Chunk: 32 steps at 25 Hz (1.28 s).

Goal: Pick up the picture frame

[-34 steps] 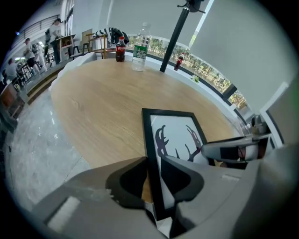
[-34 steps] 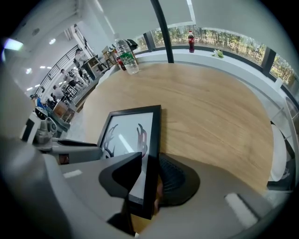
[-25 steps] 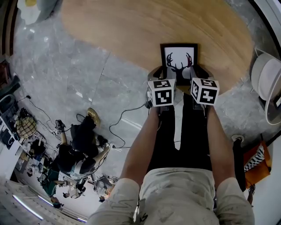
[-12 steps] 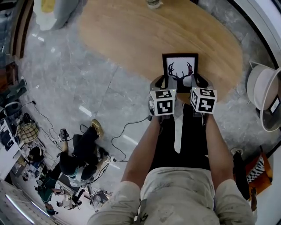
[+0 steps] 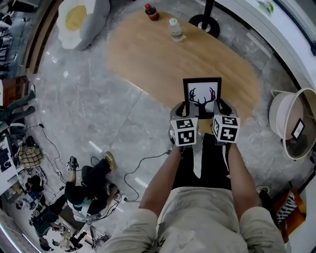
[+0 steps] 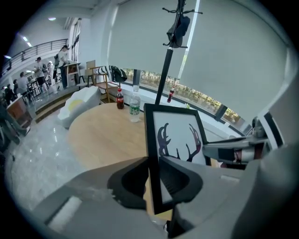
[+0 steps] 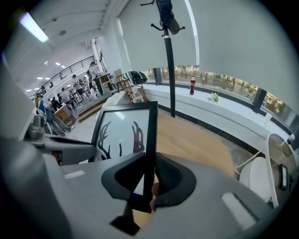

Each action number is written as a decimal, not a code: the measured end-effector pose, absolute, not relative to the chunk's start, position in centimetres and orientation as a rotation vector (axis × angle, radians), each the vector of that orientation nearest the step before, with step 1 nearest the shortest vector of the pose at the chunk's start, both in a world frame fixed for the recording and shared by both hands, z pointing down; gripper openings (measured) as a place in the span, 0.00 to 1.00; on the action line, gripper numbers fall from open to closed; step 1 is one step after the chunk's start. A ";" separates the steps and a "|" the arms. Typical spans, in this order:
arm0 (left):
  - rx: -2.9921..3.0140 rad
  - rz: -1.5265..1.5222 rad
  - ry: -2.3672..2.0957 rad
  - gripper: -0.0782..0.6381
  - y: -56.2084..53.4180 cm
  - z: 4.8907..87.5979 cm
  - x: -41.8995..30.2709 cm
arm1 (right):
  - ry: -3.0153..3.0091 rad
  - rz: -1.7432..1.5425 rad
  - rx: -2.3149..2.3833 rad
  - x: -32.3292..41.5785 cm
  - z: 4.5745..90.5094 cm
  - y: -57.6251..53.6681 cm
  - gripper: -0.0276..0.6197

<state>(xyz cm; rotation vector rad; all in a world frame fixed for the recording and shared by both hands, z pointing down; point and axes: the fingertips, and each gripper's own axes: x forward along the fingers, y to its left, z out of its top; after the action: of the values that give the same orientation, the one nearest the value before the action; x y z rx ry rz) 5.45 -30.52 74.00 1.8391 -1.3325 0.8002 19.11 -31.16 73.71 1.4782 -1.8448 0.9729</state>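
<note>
While two bottles, one cola bottle (image 5: 151, 12) and one water bottle (image 5: 176, 28), stand on the single wooden table (image 5: 148, 54), the one picture frame (image 5: 202, 96) is held over its near end, the left gripper (image 5: 180, 106) clamping its left border and the right gripper (image 5: 224, 105), jaws just closing tighter, pinching its right.

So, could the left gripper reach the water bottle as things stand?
Probably not yet: the left gripper is clamped on the picture frame's left edge, and the water bottle stands at the table's far end, beyond the frame.
</note>
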 end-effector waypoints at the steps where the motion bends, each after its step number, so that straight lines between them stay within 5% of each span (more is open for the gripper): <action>1: 1.854 0.793 -1.344 0.22 -30.7 73.0 5.6 | -1.851 0.978 1.492 19.3 72.8 -31.2 0.15; 32: 2.434 0.392 -1.681 0.22 -36.2 39.6 7.9 | -2.310 0.380 1.819 21.7 39.3 -35.9 0.15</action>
<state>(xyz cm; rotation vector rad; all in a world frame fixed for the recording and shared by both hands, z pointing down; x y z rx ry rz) 7.86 -36.21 39.57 2.4336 -1.6809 0.3924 21.65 -35.92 39.32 1.8188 -2.3100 0.3798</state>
